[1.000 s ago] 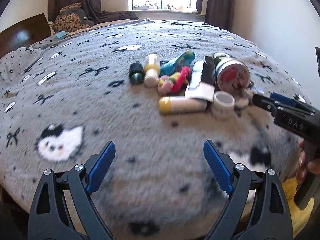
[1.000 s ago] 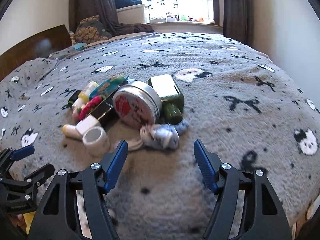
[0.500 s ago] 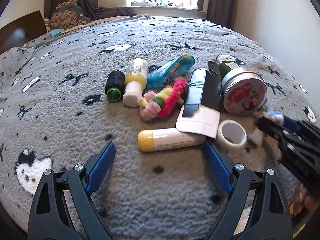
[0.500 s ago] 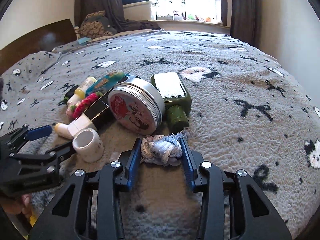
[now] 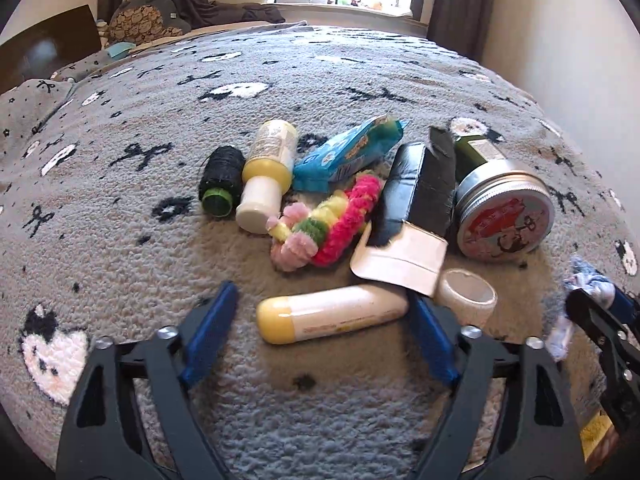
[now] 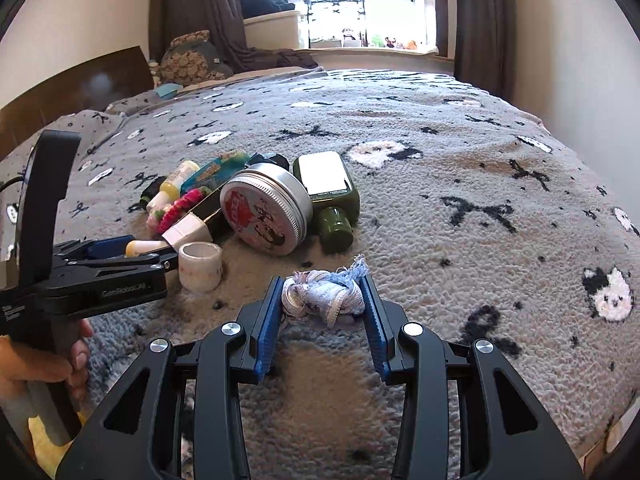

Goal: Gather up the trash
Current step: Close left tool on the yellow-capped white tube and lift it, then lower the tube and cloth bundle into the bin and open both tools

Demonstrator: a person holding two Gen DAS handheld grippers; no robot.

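Grey fleece blanket [image 5: 120,240], patterned with bows and cat faces, carries a heap of clutter in the left wrist view. The left gripper [image 5: 322,344] sits low over it, its jaws part open and just closing, with a cream tube [image 5: 332,314] lying crosswise between the blue pads; the right pad is at the tube's end, the left pad stands clear of its yellow cap. Just right of the tube is a tape roll [image 5: 466,294]. Behind them lie a card box [image 5: 416,216], a pink-and-green fuzzy toy [image 5: 324,224], a blue wrapper [image 5: 352,152], a cream bottle [image 5: 266,176], a black spool [image 5: 220,182] and a round tin [image 5: 506,212]. At the right edge the right gripper [image 5: 600,304] shows with pale cloth in it.

From the right wrist view, the right gripper [image 6: 324,300] has its jaws drawn in and pressed on a wad of rag [image 6: 322,296], white and light blue, resting on the blanket [image 6: 480,160]. Beyond it lie the tin [image 6: 266,210] and a green bottle [image 6: 330,200]. On the left a hand [image 6: 36,364] holds the left gripper [image 6: 132,256], its tips by the tube [image 6: 146,246] and tape roll [image 6: 200,266].
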